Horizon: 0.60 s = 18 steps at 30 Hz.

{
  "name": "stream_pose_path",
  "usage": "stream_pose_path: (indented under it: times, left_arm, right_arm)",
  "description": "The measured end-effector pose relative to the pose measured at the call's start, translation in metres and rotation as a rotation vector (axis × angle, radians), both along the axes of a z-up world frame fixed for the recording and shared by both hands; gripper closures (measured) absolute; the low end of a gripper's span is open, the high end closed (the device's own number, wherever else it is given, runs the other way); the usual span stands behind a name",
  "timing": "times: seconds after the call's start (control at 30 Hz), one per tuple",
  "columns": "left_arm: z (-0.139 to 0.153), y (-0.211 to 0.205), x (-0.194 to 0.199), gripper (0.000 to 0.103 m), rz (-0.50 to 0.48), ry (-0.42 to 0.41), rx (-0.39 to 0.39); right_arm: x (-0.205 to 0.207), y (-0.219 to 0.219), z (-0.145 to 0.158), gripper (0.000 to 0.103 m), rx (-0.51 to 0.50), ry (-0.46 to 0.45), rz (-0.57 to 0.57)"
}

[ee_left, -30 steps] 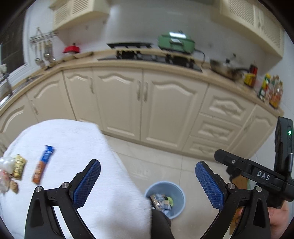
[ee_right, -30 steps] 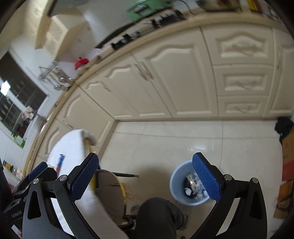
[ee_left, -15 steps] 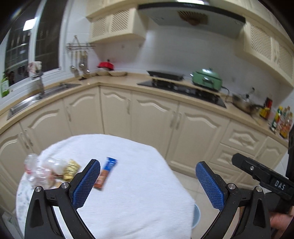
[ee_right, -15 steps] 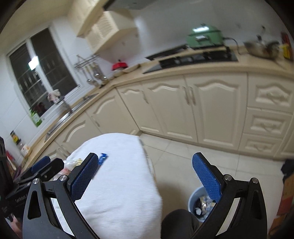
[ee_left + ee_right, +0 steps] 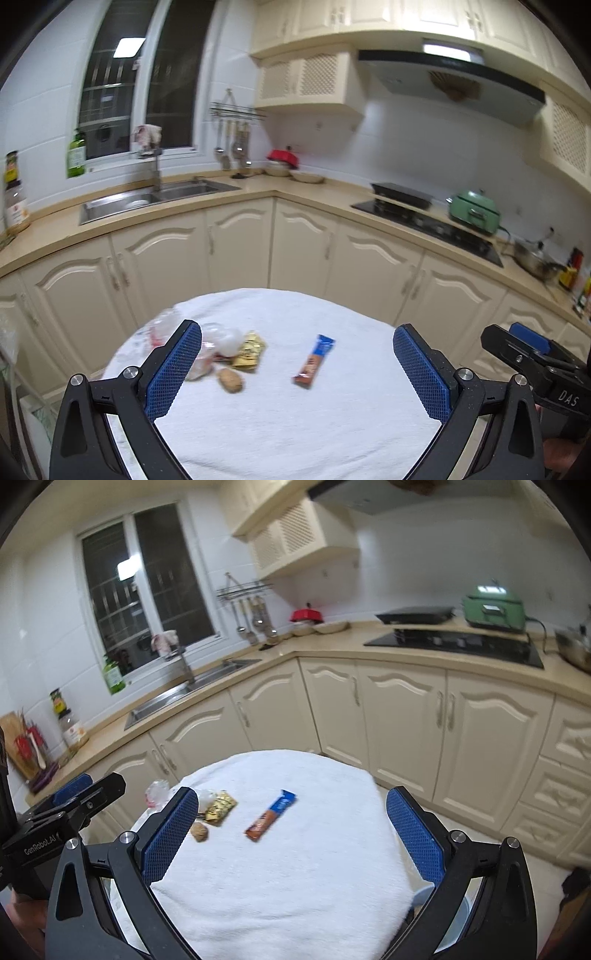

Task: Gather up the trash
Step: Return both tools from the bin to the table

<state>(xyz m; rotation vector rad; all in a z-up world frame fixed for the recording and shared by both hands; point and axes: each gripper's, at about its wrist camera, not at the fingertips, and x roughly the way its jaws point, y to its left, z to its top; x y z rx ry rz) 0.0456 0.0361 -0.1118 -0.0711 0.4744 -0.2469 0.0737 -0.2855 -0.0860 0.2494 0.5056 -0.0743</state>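
A round table with a white cloth (image 5: 295, 406) (image 5: 288, 867) carries trash: a blue-and-brown snack bar wrapper (image 5: 314, 361) (image 5: 270, 815), a gold wrapper (image 5: 249, 354) (image 5: 220, 807), a small brown lump (image 5: 229, 380) (image 5: 199, 830) and crumpled clear plastic (image 5: 221, 341) (image 5: 157, 792) at the left. My left gripper (image 5: 297, 373) is open and empty above the table's near side. My right gripper (image 5: 291, 834) is open and empty, to the right of the left one. Each gripper shows at the edge of the other's view.
Cream kitchen cabinets (image 5: 240, 251) wrap around behind the table, with a sink (image 5: 147, 199), a hob (image 5: 424, 218) and a green pot (image 5: 474, 214) on the counter. A bit of the blue bin (image 5: 458, 923) shows on the floor at the table's right.
Both grippers swung up from the floor bin and left toward the table. The trash on the cloth has come into the middle of both views. Both stayed open.
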Motion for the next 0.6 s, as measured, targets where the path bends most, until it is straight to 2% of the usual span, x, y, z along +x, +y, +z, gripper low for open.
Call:
stream_pose_path:
  times: [0.4, 0.6]
  left_arm:
    - [-0.007, 0.04, -0.03, 0.001, 0.116, -0.02, -0.03]
    - [-0.03, 0.039, -0.005, 0.001, 0.14, 0.046, -0.029]
  right_arm:
    - [0.022, 0.065, 0.003, 0.0, -0.096, -0.016, 0.093]
    - [0.043, 0.078, -0.013, 0.0, -0.115, 0.037, 0.119]
